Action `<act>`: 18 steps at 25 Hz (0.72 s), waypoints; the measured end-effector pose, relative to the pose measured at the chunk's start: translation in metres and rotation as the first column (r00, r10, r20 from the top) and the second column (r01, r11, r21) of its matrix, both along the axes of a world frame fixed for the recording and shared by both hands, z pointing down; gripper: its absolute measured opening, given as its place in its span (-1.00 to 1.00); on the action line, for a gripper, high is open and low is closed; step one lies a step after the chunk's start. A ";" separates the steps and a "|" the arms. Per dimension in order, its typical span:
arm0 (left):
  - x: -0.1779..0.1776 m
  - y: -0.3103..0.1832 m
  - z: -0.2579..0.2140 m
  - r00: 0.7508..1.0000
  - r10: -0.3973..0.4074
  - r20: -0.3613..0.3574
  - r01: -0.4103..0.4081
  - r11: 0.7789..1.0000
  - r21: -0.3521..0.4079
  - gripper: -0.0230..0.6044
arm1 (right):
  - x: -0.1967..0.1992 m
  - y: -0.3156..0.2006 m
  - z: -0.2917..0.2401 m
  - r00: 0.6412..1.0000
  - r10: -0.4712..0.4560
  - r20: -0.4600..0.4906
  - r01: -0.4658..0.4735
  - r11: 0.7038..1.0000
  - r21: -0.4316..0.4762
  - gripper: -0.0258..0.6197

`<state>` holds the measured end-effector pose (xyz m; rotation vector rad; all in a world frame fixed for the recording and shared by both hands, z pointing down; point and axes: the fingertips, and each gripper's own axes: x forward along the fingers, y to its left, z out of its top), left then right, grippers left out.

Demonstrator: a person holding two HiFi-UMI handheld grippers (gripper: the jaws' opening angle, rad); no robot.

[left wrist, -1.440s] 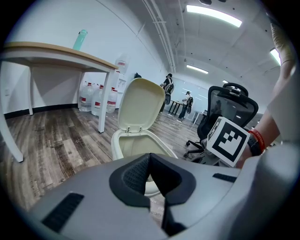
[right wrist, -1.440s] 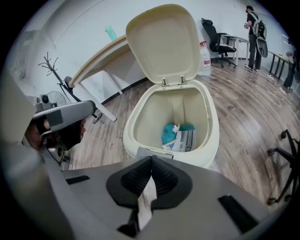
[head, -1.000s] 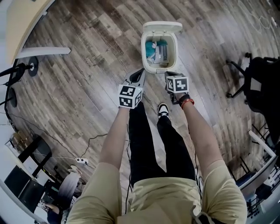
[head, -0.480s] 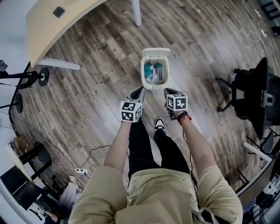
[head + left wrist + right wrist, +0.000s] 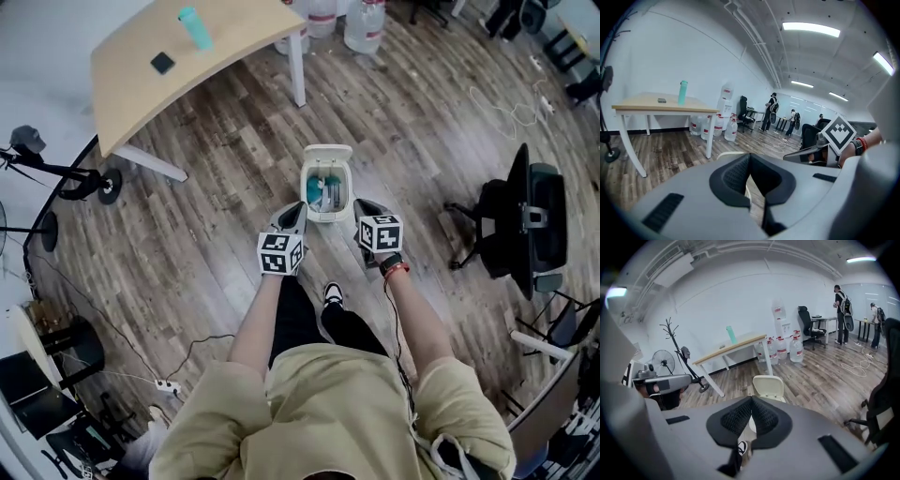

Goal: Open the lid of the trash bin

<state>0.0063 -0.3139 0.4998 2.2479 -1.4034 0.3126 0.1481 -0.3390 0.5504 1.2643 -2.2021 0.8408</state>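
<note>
Across the wood-plank floor (image 5: 206, 169) a pale curved counter (image 5: 141, 66) stands at the far left, and a black office chair (image 5: 525, 225) sits off to the right. Between them, just ahead of the person's feet, is the white trash bin (image 5: 327, 217). Its lid (image 5: 327, 153) is tipped up at the far edge and its mouth is uncovered. Inside lie teal and white contents (image 5: 323, 192); what they are I cannot make out. The left gripper (image 5: 293, 210) and right gripper (image 5: 362, 208) are held just beside the bin's near corners, each with its jaws pressed together on nothing. In both gripper views the jaws hide most of the bin. On the counter stand a teal bottle (image 5: 195, 27) and a small dark flat thing (image 5: 162, 63).
</note>
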 end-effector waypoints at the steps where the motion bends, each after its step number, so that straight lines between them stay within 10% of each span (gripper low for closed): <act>1: 0.000 0.003 -0.013 1.000 -0.009 0.003 0.009 1.000 0.010 -0.86 | 0.001 0.002 -0.015 1.000 -0.001 0.002 0.001 1.000 0.014 -0.87; 18: -0.002 0.048 -0.204 0.994 -0.097 0.056 0.080 0.965 0.252 -0.86 | 0.017 0.052 -0.230 0.985 0.064 0.161 -0.112 0.943 0.313 -0.87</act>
